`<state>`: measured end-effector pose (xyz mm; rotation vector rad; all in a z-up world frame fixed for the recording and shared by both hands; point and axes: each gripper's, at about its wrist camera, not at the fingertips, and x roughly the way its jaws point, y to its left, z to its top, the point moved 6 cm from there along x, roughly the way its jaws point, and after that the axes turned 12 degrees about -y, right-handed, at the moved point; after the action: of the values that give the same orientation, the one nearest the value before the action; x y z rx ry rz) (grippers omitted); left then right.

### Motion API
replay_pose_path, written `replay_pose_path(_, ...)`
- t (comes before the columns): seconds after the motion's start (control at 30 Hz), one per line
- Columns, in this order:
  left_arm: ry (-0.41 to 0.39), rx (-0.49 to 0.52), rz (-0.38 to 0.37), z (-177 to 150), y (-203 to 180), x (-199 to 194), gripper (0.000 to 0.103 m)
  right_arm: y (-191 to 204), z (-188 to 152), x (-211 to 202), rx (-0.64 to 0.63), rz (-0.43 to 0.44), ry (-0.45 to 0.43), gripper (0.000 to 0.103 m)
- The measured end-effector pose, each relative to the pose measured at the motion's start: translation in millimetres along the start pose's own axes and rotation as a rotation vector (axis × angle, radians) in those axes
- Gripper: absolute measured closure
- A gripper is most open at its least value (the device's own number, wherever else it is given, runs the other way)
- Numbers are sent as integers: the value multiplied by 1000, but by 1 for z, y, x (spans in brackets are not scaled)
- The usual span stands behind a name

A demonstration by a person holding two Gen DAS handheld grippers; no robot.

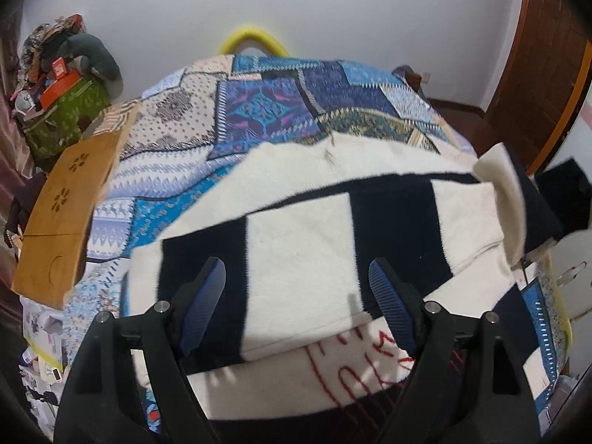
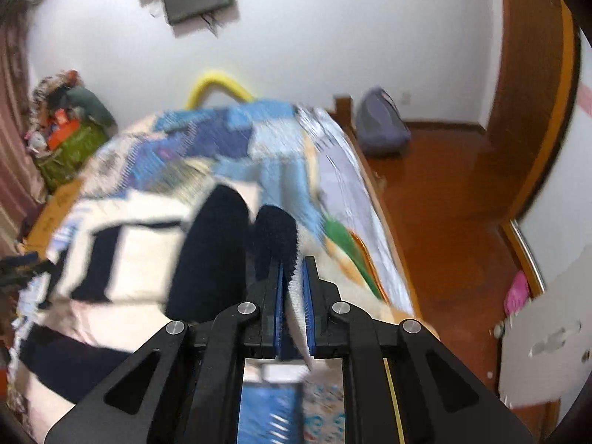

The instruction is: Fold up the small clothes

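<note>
A cream and navy striped knit garment with red stitching near its hem lies spread on a patchwork bedspread. One striped part is folded across its middle. My left gripper hovers open just above it, empty. My right gripper is shut on the garment's edge, a navy and cream fold held raised at the right side; that lifted edge shows in the left wrist view.
A wooden folding board lies at the bed's left edge. A green bag piled with clutter stands by the left wall. A grey bag sits on the wooden floor right of the bed. A door is at the right.
</note>
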<state>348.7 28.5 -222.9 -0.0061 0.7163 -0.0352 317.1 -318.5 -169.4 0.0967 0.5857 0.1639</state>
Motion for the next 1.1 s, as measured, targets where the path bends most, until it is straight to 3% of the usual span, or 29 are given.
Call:
replay_pose_path(0.17,-40,-3,31,3,23,-19,22,57,48,-19,-56,93,-76,94)
replay_pose_path(0.33,-59,-46,47,0,53,-34,22,130,70,-17,-120,210,-97,94)
replay_pose_path(0.53,-43,-88,63,-15,83,-45,22,216,51,12,-172,332,-9,94)
replay_pose_path(0.67,-22,-75,74,-26,89,-46,22,260,30,22,-243,385,54,88)
replay_pose_path(0.8,-18,-57,66,-27,81,-44,22,270,27,15,-297,396,30,79)
replay_pose_path(1.0,0,-28,25,-22,44,-32,22,226,40,3,-301,300,-16,62)
replay_pose_path(1.1,15,4,-12,-20,14,-24,22,192,35,9,-290,241,2,59)
